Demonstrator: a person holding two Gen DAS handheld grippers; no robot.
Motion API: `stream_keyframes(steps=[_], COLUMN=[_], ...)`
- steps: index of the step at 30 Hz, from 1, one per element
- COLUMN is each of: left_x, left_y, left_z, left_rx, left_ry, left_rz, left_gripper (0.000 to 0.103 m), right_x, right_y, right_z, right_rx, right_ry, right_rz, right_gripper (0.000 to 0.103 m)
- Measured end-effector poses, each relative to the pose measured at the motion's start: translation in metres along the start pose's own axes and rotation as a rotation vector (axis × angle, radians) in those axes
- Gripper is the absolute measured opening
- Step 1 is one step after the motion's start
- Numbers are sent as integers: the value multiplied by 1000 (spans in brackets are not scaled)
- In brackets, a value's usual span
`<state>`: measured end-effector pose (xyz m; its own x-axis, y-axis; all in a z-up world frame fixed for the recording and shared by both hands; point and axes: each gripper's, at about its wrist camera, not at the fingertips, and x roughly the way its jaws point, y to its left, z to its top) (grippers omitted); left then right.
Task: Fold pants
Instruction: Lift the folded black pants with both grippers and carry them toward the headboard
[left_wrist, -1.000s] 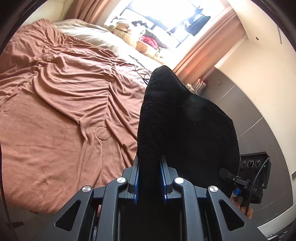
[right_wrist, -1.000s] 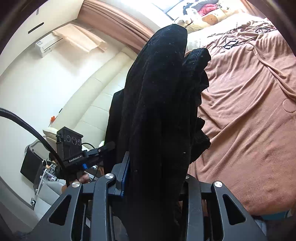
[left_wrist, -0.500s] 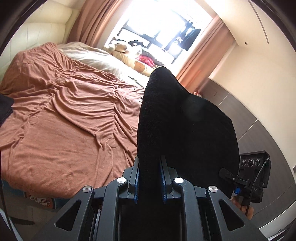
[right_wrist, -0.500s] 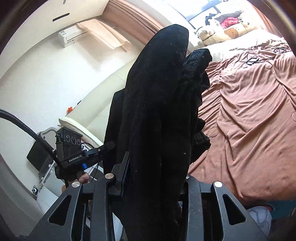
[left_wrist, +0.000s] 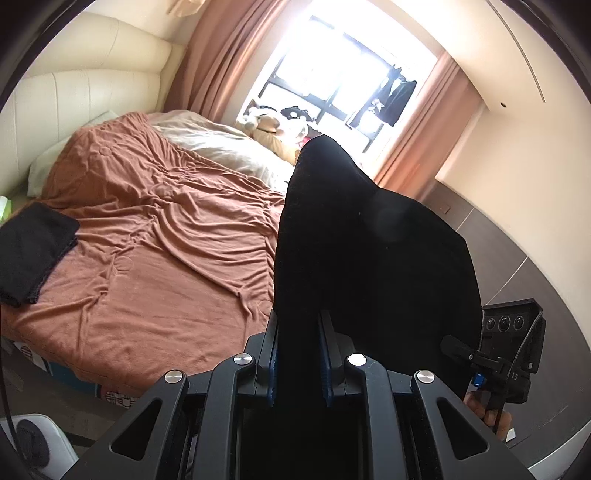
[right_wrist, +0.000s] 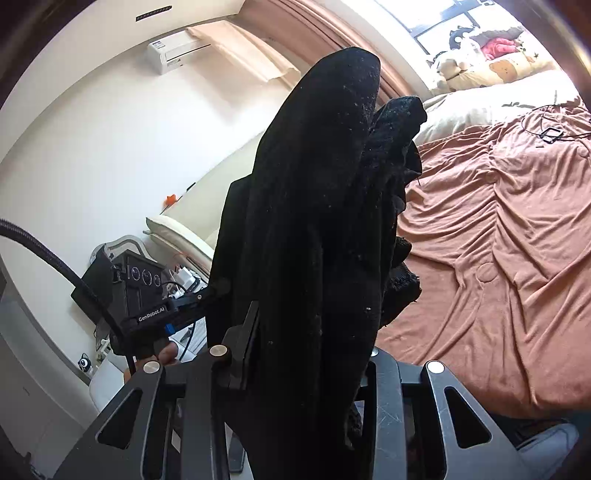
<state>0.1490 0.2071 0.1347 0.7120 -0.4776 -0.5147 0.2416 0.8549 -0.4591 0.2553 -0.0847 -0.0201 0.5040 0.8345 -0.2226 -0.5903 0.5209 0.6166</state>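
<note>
Black pants hang in the air beside the bed, stretched from left gripper to right gripper; both are clamped on the fabric, equally near.

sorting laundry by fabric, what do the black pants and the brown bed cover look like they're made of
Black pants: soft matte knit, maybe fleece or cotton; fuzzy surface with pale lint specks, no sheen.
Brown bed cover: thin stretchy jersey-like cloth, probably cotton blend; it lies in fine soft wrinkles, matte.
</note>
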Motion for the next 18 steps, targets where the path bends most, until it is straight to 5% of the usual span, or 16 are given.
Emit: stream_keyframes(steps=[11,18], left_x=[-19,-29], left_y=[64,122], left_z=[35,62], left_rx=[-47,-78], left_ry=[-33,-50], left_rz=[59,137], left_gripper=[19,18], right_x=[80,168], right_y=[-22,-39], right_z=[35,70], right_rx=[-15,-31], right_ry=[81,149], right_rz=[56,98], right_gripper=[30,30])
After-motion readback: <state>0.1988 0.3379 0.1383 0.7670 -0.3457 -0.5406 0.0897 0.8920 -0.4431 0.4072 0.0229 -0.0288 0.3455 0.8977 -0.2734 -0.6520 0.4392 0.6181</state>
